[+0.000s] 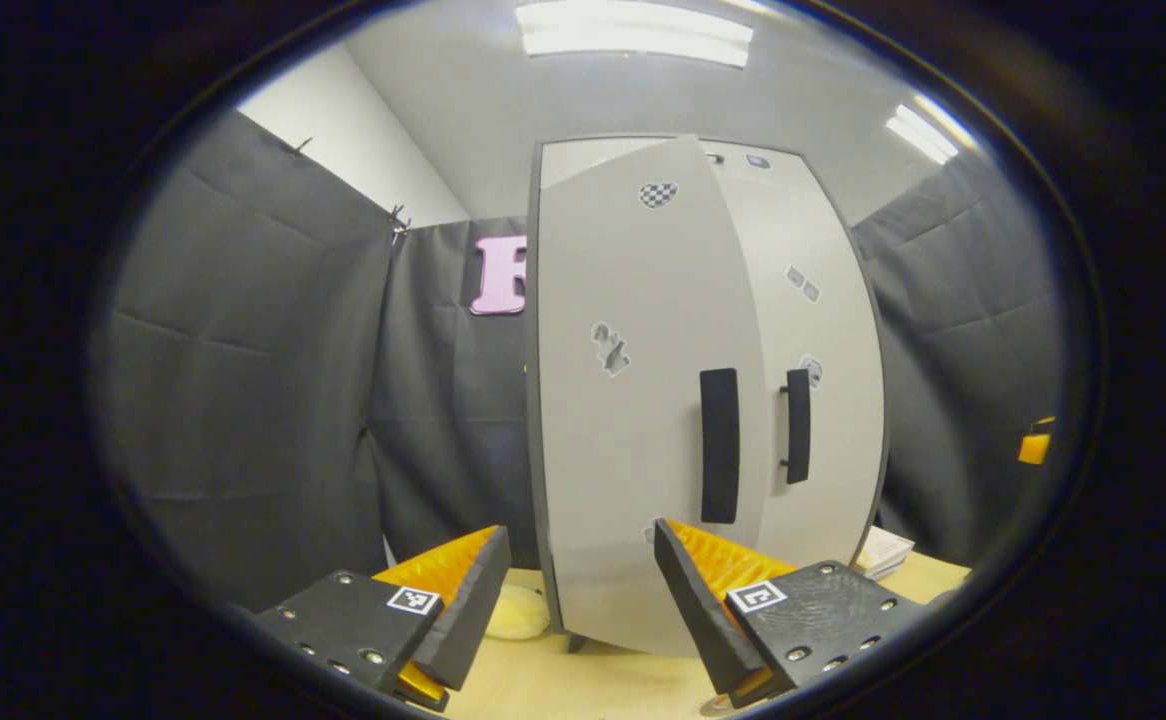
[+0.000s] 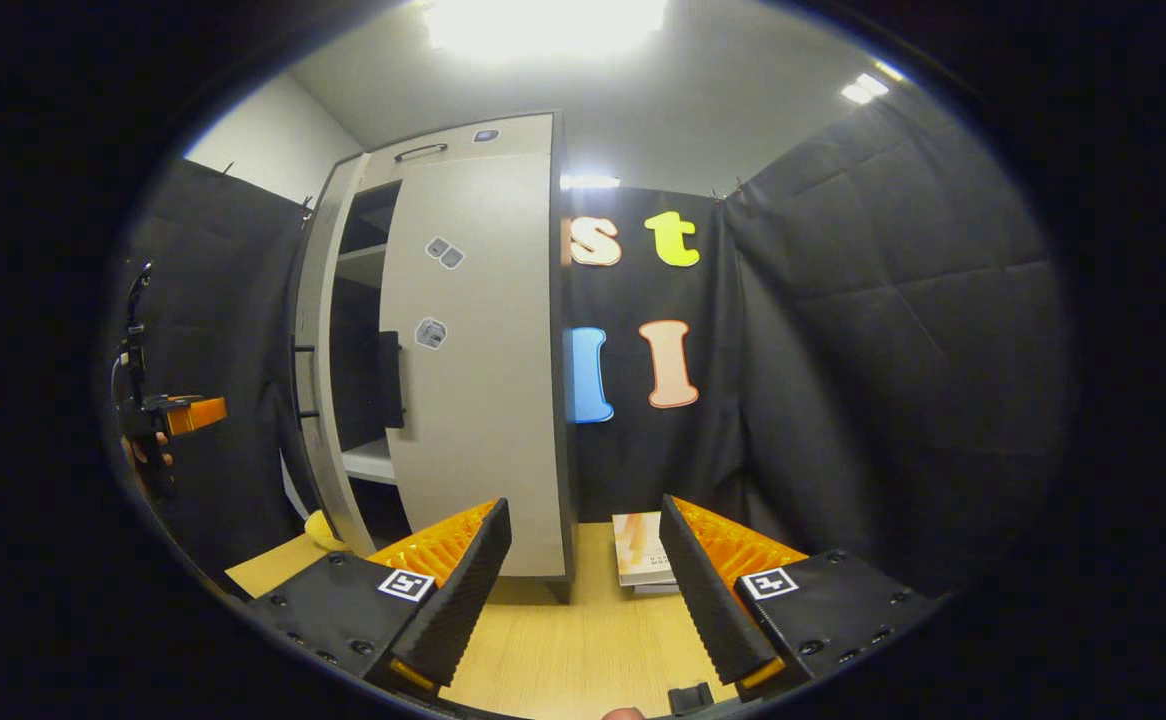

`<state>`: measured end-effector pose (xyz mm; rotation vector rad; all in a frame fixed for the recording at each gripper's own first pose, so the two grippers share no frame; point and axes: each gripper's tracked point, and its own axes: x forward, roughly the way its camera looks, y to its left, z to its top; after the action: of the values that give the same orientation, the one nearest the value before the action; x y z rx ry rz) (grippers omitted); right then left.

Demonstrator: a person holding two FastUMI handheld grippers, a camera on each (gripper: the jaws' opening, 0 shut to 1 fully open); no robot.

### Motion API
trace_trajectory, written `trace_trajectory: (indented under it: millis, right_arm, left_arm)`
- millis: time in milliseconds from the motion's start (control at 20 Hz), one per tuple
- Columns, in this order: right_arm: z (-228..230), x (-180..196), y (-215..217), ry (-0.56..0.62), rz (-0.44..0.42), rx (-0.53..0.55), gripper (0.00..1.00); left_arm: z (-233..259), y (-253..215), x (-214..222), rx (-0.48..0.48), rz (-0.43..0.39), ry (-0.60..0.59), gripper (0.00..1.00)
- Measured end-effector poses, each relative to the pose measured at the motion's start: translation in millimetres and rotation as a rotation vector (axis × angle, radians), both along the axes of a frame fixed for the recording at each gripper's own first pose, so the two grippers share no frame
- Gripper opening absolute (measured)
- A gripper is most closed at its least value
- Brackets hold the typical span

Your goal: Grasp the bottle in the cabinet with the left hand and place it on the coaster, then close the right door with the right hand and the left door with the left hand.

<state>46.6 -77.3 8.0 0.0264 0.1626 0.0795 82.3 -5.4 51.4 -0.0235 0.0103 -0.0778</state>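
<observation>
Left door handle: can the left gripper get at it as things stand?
Probably yes. The left gripper is open, facing the left door; its handle sits just above the right finger with nothing between.

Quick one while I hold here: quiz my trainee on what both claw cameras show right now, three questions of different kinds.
1. True or false: the left claw is shut on a bottle.
2. What lies on the table to the right of the cabinet in the right gripper view? A. books B. a plate C. a mug
3. Fill in: the left door is not flush with the right door; it stands ____.

Key: 1 false, the claw is open and empty; 2 A; 3 ajar.
</observation>
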Motion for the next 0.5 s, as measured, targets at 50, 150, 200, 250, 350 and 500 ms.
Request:
trace_trajectory:
  millis: [50,150,200,250,350,500]
  right_arm:
    - [3,-1,4,-0.006,0.007,-0.004,0.92]
    - [8,-3,13,-0.017,0.028,-0.006,0.95]
    - [10,-3,17,-0.021,0.029,-0.008,0.95]
    - [11,-5,20,-0.027,0.031,-0.008,0.95]
    - [14,-8,27,-0.039,0.034,-0.009,0.95]
    - [16,-9,31,-0.055,0.024,-0.022,0.95]
  left_arm:
    - [-2,5,-6,0.003,0.009,0.007,0.89]
    - [1,10,-10,-0.004,0.020,0.013,0.89]
    - [-2,15,-16,-0.005,0.026,0.014,0.89]
    - [-3,20,-21,-0.001,0.034,0.015,0.88]
    - [-6,29,-28,0.013,0.045,0.017,0.88]
    - [-13,41,-37,0.026,0.057,0.031,0.87]
